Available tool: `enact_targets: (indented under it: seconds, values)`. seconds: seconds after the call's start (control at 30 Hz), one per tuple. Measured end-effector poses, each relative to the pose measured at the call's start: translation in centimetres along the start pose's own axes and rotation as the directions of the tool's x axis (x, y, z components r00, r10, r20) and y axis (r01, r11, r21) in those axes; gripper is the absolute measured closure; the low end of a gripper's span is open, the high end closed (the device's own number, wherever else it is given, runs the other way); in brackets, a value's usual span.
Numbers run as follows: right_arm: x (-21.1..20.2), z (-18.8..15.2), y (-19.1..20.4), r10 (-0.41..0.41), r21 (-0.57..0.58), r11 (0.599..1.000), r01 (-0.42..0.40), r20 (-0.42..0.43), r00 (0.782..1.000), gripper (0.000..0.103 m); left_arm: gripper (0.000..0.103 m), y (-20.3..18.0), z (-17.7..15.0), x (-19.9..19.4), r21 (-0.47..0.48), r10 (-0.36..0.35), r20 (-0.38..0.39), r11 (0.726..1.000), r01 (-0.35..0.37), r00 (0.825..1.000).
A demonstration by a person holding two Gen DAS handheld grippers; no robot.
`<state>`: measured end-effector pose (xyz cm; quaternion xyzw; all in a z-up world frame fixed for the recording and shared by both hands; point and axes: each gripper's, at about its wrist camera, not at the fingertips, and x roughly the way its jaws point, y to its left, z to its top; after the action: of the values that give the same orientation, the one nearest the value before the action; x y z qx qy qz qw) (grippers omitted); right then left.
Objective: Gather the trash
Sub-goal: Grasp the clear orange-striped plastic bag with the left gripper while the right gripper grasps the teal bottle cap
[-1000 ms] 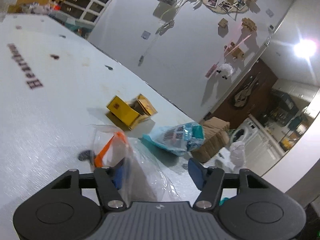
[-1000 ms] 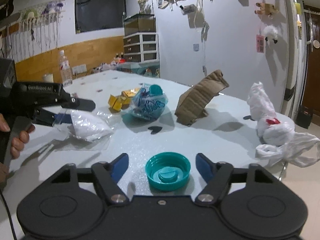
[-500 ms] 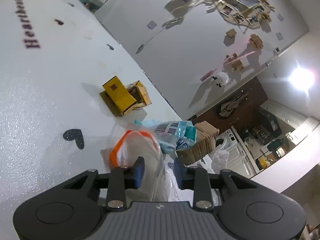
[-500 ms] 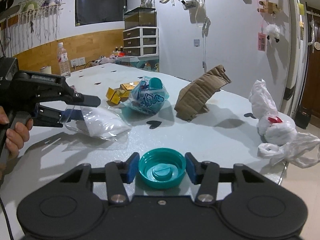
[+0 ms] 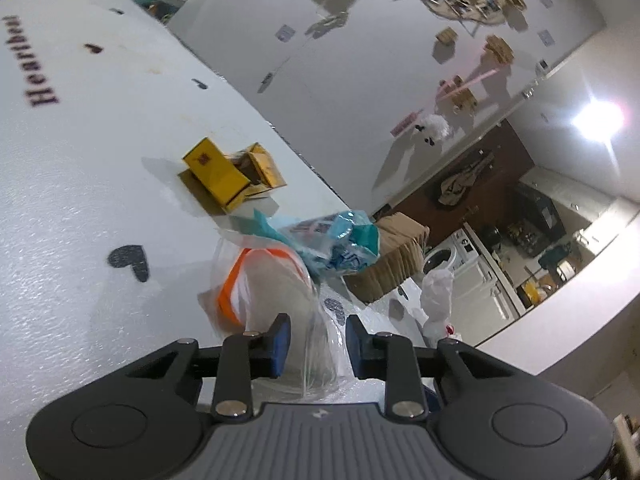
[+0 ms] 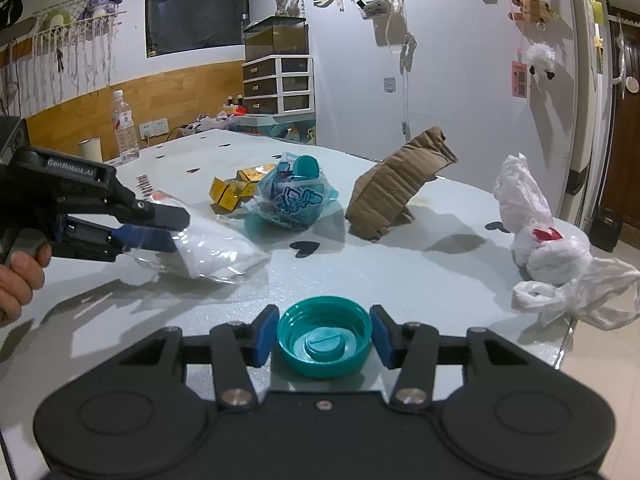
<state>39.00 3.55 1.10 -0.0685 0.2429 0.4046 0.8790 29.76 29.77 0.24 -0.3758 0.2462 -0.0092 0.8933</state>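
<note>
A clear plastic bag (image 5: pixel 276 288) with an orange strip and white stuffing lies between the fingers of my left gripper (image 5: pixel 316 336), whose jaws are closing on it. In the right wrist view the left gripper (image 6: pixel 176 228) holds that bag (image 6: pixel 216 252) by one end, its far end resting on the white table (image 6: pixel 400 272). My right gripper (image 6: pixel 324 322) is shut on a teal bottle cap (image 6: pixel 324 338), open side up, low over the table's near edge.
Behind the bag lie yellow boxes (image 6: pixel 232 192), a blue printed bag (image 6: pixel 294 200) and folded brown cardboard (image 6: pixel 396 188). A knotted white plastic bag (image 6: pixel 540 248) sits at the table's right edge. A water bottle (image 6: pixel 125 128) stands far left. A person's hand (image 6: pixel 16 276) grips the left handle.
Both grippers' jaws have narrowed: the left around the clear bag, the right onto the teal cap. The left gripper has rolled and shifted slightly, so the bag now sits nearer the blue printed bag.
</note>
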Motion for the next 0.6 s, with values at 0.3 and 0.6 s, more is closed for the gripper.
enact_targets:
  seconds: [0.3,0.6]
  values:
    - [-0.3,0.0,-0.1,-0.023,0.014,1.0,0.023,0.013,1.0,0.053,0.091,-2.6,-1.2,-0.4,0.169,0.066,0.046,0.983,-0.073,0.997]
    - [-2.4,0.3,-0.9,-0.061,0.042,0.997,0.058,0.057,0.997,0.053,0.098,-6.9,-3.6,-1.0,0.336,0.088,0.11,0.934,-0.12,0.99]
